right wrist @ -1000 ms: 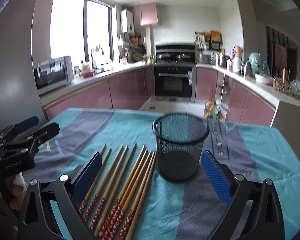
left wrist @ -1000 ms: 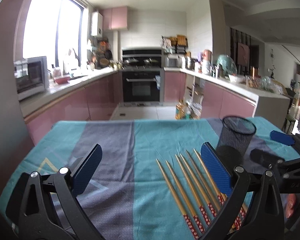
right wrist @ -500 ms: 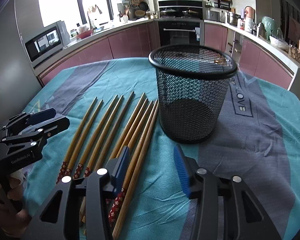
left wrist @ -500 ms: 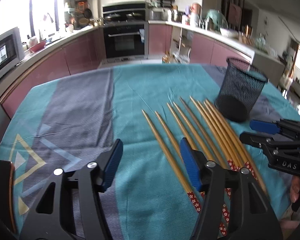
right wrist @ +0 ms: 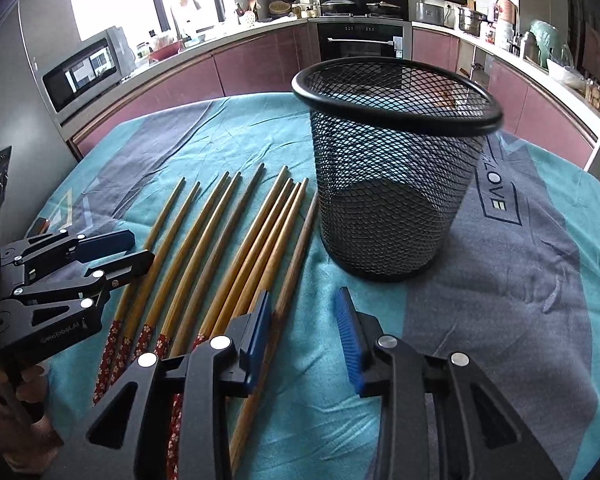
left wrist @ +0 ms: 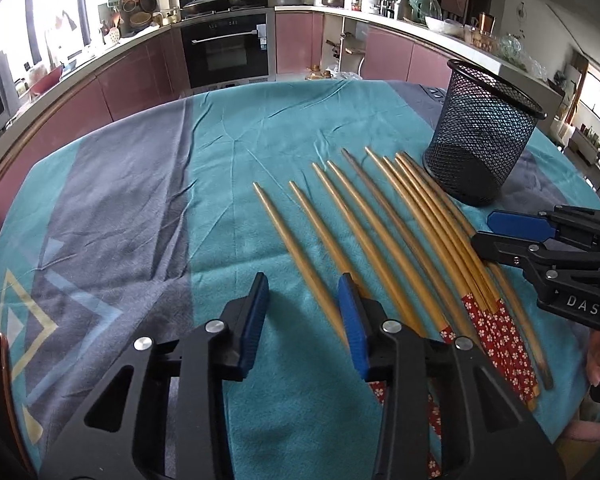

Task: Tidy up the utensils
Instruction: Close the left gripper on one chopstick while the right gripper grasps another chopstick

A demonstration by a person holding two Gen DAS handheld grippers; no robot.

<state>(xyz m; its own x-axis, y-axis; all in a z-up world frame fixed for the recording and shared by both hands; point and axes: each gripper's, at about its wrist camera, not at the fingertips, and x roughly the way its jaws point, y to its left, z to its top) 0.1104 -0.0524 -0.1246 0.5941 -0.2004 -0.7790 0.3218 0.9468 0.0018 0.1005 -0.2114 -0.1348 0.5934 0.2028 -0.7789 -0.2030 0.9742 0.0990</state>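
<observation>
Chopsticks (left wrist: 384, 236) are the working objects; we record the scene from the biggest item down. We see a table under a teal and grey tablecloth (left wrist: 140, 200), printed with yellow triangle outlines at its left edge and the word LOVE on the grey band at right. On it stands a black mesh holder (right wrist: 392, 184), upright, with nothing visible inside through the mesh. We note the chopsticks fanned flat on the cloth just left of the holder, tips toward the kitchen, red flowered ends toward us; the rightmost one lies close by the holder's base, and whether they touch we cannot tell.

We log the left gripper (left wrist: 304, 312) above the cloth at the left edge of the fan, jaws closing, with the leftmost chopstick running under its right blue pad and only bare cloth in the gap. We log the right gripper (right wrist: 304, 336) over the right edge of the fan, jaws closing, its left pad above the chopsticks, cloth showing between the pads. Neither claw grips anything.
</observation>
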